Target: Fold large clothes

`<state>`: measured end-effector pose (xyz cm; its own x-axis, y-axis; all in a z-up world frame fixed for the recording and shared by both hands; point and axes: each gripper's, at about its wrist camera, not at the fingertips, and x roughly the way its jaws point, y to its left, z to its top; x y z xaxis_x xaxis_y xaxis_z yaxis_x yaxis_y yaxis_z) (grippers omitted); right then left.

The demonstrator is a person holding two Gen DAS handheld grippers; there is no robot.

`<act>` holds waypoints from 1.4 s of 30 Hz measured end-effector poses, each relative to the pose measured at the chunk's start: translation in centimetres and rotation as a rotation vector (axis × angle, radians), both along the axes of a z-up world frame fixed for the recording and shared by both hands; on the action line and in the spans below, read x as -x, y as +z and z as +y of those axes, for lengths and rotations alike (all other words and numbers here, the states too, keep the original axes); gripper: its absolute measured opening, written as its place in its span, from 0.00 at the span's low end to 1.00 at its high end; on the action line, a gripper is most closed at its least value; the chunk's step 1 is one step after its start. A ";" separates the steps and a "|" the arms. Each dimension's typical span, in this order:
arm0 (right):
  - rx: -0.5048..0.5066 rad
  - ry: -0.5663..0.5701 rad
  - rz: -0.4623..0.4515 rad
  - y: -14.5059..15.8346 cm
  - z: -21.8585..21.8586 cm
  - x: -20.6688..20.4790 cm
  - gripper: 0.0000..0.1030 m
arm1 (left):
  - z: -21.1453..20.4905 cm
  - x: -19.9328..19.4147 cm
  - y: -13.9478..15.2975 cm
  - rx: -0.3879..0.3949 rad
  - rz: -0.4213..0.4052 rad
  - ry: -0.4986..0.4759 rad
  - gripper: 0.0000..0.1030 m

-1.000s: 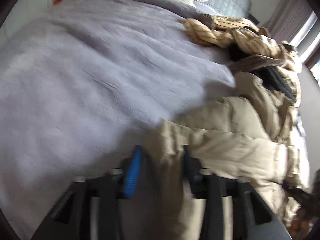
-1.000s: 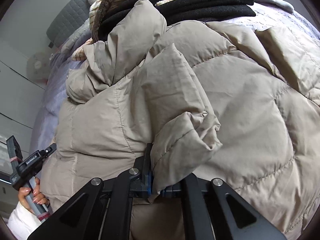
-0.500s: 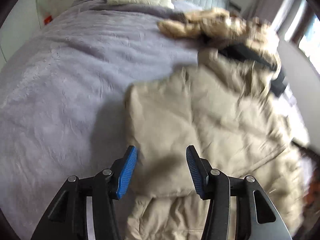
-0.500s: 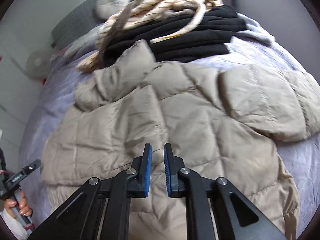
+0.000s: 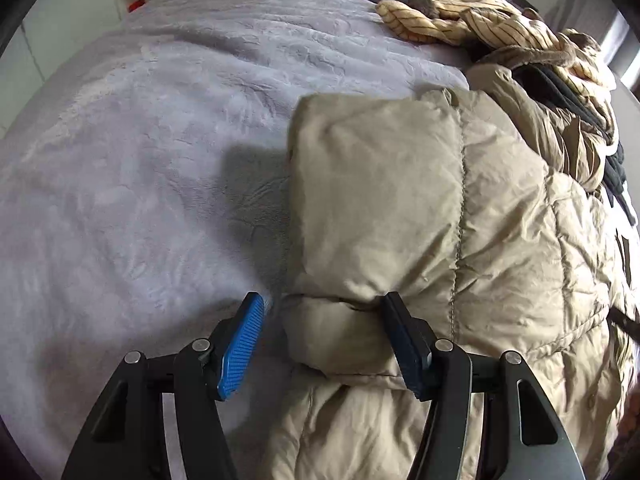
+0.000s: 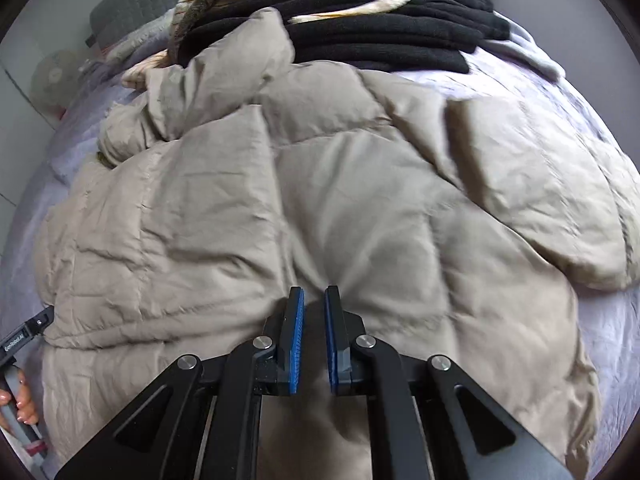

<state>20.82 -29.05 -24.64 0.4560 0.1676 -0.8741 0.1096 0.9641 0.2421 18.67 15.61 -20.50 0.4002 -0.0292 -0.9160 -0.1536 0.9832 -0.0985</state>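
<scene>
Two grippers hover over the beige puffer jacket (image 6: 320,184) we see spread on the grey plush bedspread (image 5: 140,152). Our left gripper (image 5: 324,312) has just been widening its jaws; a folded, quilted edge of the jacket sits between them, the right pad against it and the left blue ribbed pad clear. Our right gripper (image 6: 314,304) has its jaws nearly together with nothing between them, above the jacket's middle. Beyond lie stacked black folded clothes (image 6: 384,36) and a cream striped garment (image 5: 480,20)

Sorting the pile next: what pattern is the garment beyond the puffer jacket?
Cream garment with thin dark stripes, clearest in the left wrist view.
</scene>
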 end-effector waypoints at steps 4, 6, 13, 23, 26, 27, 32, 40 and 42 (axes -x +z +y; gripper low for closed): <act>-0.080 -0.036 0.007 0.9 -2.3 2.2 0.14 | -1.9 1.3 2.6 -0.049 -0.024 -0.033 0.61; -0.123 -0.055 0.015 1.1 -3.1 3.2 0.19 | -3.5 2.0 3.6 -0.055 -0.025 -0.064 0.61; -0.224 -0.113 0.038 1.3 -6.1 7.2 0.41 | -11.0 5.4 5.1 -0.007 0.041 -0.162 0.61; -0.290 -0.212 0.028 1.4 -12.6 11.9 0.68 | -22.6 8.8 6.3 -0.069 0.054 -0.334 0.90; -0.326 -0.251 0.017 1.2 -14.9 12.6 0.79 | -25.0 8.7 6.2 -0.077 0.061 -0.355 0.90; -0.337 -0.267 0.013 1.1 -15.9 12.8 0.79 | -26.0 8.9 6.3 -0.083 0.055 -0.365 0.90; -0.384 -0.342 -0.023 0.7 -20.1 14.0 1.00 | -29.6 9.1 6.6 -0.118 0.025 -0.408 1.00; -0.452 -0.492 -0.094 -0.4 -27.3 14.3 1.00 | -33.4 8.2 6.1 -0.117 0.066 -0.400 1.00; -0.452 -0.528 -0.097 -0.6 -29.4 14.0 1.00 | -34.1 7.7 5.9 -0.131 0.075 -0.394 1.00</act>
<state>6.84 -58.44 -25.22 0.6493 0.2394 -0.7219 0.4931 0.5902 0.6392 11.01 -18.46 -14.63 0.3143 -0.0477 -0.9481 0.2343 0.9717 0.0288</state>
